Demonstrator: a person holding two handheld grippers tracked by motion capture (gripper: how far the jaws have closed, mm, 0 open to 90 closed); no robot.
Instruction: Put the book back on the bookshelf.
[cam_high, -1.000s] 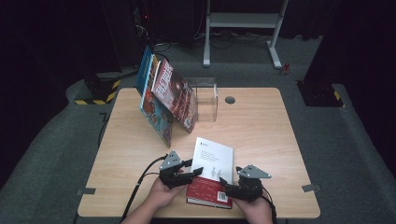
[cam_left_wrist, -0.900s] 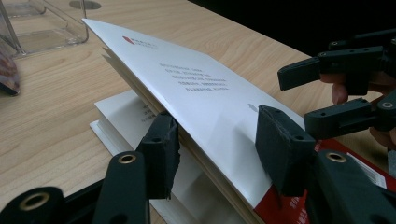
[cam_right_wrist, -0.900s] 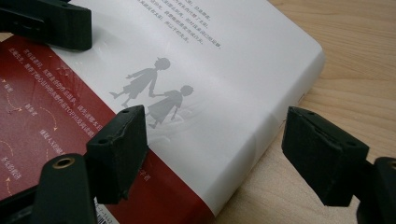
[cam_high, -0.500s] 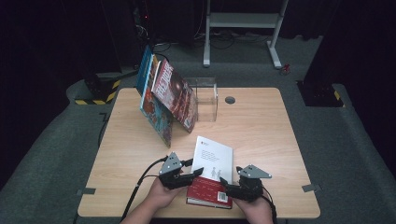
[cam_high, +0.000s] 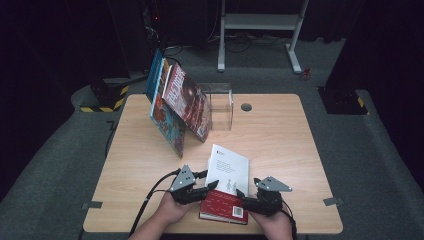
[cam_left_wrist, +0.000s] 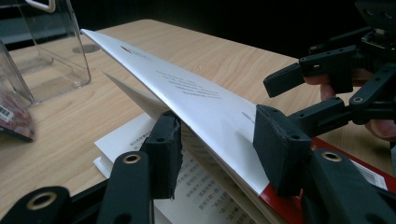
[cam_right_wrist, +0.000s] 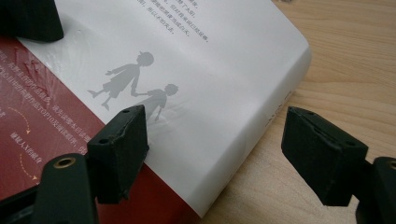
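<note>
The white and red paperback book (cam_high: 226, 187) lies at the table's near edge, long side running near to far. Your left gripper (cam_high: 209, 180) pinches its lifted cover; your right gripper (cam_high: 239, 195) waits open, straddling the spine.

You can read "TOP10" among small Chinese print on the book's (cam_right_wrist: 196, 116) red band; other lettering is too small.

Book (cam_high: 227, 187) cover white, red band (grey figures).
</note>
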